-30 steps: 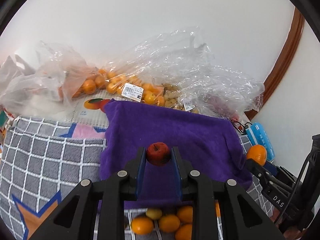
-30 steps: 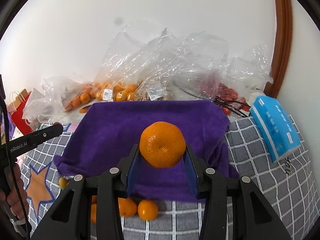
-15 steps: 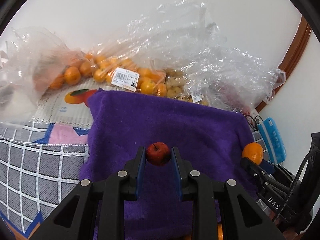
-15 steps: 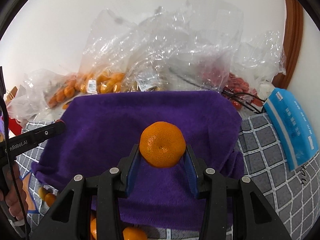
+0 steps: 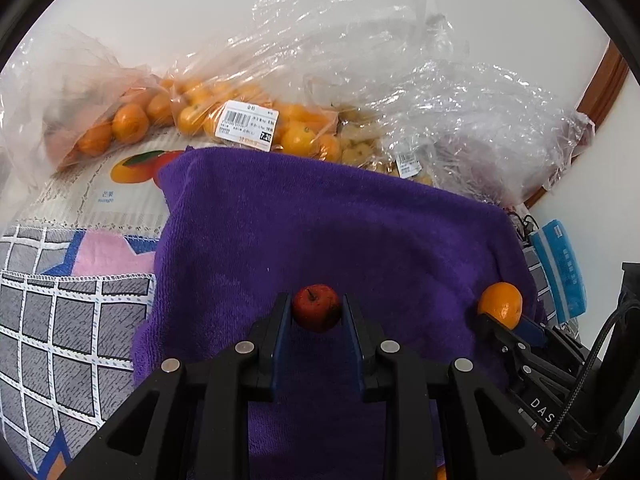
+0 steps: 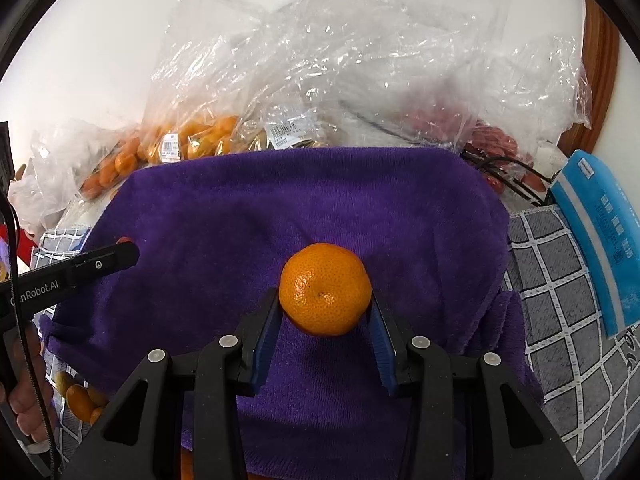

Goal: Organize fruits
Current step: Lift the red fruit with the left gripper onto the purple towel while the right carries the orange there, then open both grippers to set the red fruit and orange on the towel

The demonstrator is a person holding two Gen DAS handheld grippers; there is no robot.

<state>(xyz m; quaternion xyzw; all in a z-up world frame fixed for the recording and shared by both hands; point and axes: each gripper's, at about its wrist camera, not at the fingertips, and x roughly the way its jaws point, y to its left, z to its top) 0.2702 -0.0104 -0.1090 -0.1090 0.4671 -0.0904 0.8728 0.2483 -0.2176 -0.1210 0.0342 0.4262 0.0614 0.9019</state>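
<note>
Mandarin [image 6: 325,289], light, round and soft-skinned, clamped across its middle in right gripper [image 6: 325,312] above purple towel [image 6: 304,200]; small firm red fruit [image 5: 316,307] pinched likewise in left gripper [image 5: 316,320].

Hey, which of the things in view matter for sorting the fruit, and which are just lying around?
For the job:
- small red apple-like fruit, in left gripper
- round orange mandarin, in right gripper
- purple terry towel
- clear plastic bags of oranges

Lying about:
- blue tissue pack
- grey checked cloth
</note>
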